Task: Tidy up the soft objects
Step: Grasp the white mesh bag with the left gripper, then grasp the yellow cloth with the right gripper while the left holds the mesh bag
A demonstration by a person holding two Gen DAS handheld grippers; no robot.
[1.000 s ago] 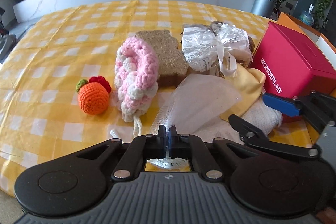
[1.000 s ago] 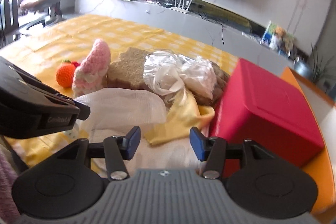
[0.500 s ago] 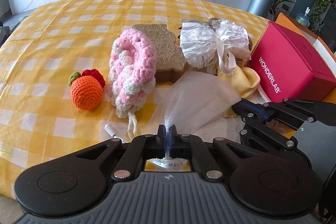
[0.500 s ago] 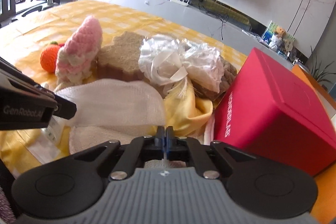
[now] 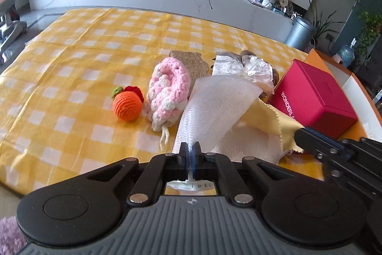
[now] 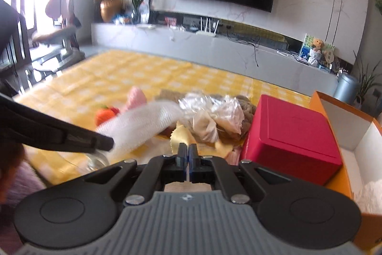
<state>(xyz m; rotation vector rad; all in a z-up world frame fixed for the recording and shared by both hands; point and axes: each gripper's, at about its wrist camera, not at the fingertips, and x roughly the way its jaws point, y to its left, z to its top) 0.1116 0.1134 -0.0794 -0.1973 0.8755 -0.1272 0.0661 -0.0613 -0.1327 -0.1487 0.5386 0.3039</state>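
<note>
The white mesh cloth (image 5: 214, 109) is pinched at its near corner by the left gripper (image 5: 190, 149), its length fanning away toward the pink crochet piece (image 5: 168, 93). The yellow cloth (image 5: 269, 121) is clamped at its edge by the right gripper (image 6: 187, 152), just right of the mesh, beside the red box (image 6: 291, 135)

Sheer white mesh cloth (image 5: 214, 109), crocheted orange (image 5: 126, 105)
</note>
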